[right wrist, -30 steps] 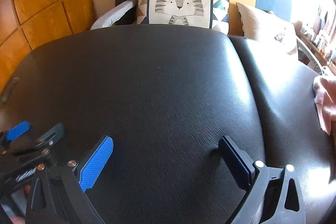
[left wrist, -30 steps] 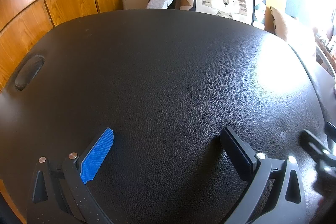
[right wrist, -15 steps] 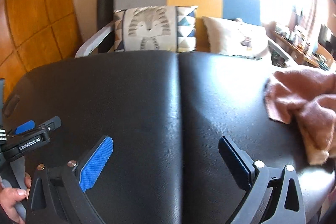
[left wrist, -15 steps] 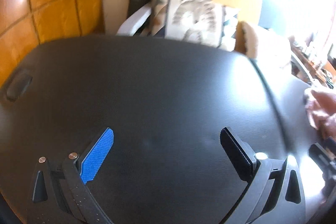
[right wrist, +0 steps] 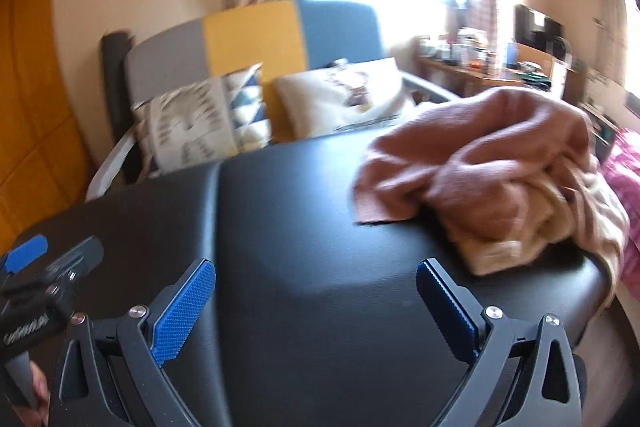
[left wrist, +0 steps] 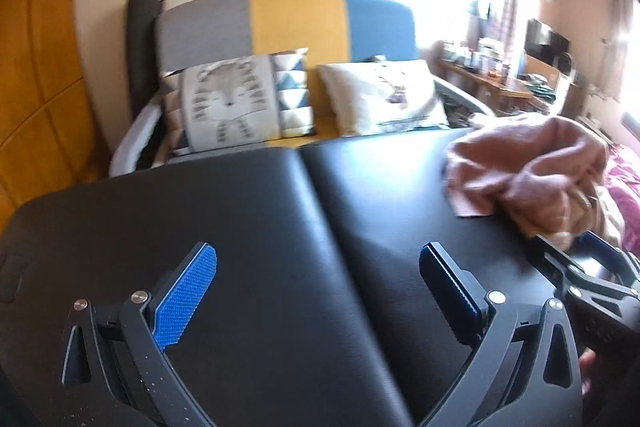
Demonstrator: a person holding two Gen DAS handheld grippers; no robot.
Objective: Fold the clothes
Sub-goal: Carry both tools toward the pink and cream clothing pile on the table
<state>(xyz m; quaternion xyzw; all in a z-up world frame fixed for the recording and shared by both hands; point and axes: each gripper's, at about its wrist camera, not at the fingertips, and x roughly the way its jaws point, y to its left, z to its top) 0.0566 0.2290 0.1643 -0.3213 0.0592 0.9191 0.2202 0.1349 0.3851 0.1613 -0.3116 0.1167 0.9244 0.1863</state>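
We hold both tools over a black padded table (left wrist: 280, 227), and neither one carries anything. Our left gripper (left wrist: 318, 291) has its fingers spread wide above the table's middle seam, nothing between the blue pads (left wrist: 184, 299). Our right gripper (right wrist: 316, 303) is spread just as wide, also with nothing in it, hanging over bare black surface. The clothes (right wrist: 480, 171), a crumpled pinkish-brown pile with a cream piece underneath, lie at the table's far right end, ahead and to the right of our right gripper and apart from it. Something pink (right wrist: 624, 187) shows at the right edge beyond the pile. Behind the table stands a sofa (left wrist: 288, 19) with a tiger cushion (left wrist: 232, 107) and a white cushion (left wrist: 380, 95); both views are blurred
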